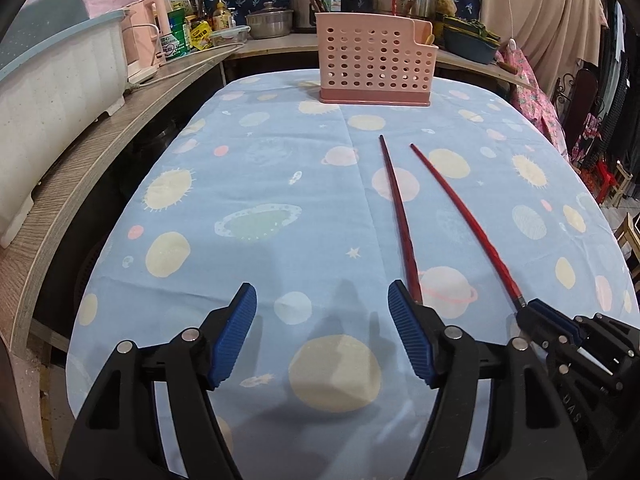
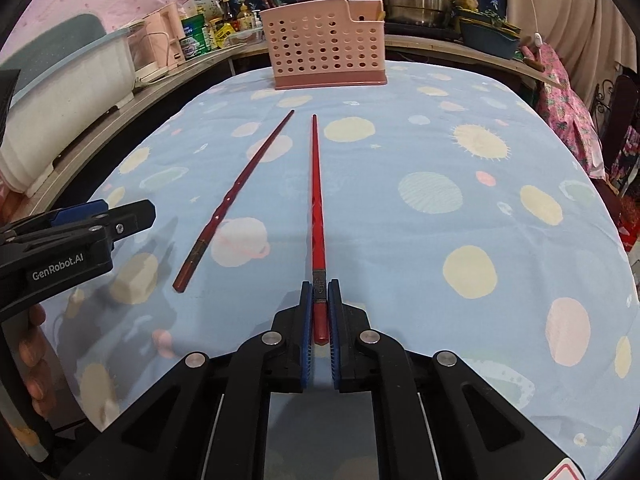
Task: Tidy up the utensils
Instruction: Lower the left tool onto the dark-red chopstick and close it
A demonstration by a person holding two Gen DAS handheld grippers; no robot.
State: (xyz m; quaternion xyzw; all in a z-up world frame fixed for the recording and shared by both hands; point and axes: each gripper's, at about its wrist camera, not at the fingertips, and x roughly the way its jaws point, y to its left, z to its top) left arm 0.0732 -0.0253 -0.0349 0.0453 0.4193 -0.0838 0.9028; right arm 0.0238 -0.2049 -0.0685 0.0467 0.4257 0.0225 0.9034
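I count two red chopsticks on the table, which is covered by a blue cloth printed with planets. The brighter red chopstick lies along the centre line of my right gripper, its thick end clamped between the two blue pads, both of which press on it; its thin tip points toward the far end of the table. From the left wrist view I see the same chopstick running out of the right gripper at the lower right. The darker red chopstick lies flat on the cloth just to the left of the held one, untouched, its thick end nearest me. My left gripper hangs over the cloth with its jaws spread apart and nothing between them; the near end of the darker chopstick passes just behind its right-hand pad. I count one pink perforated utensil holder upright at the far end of the table, well apart from both chopsticks. A wooden shelf carrying one white tub runs along the left side.
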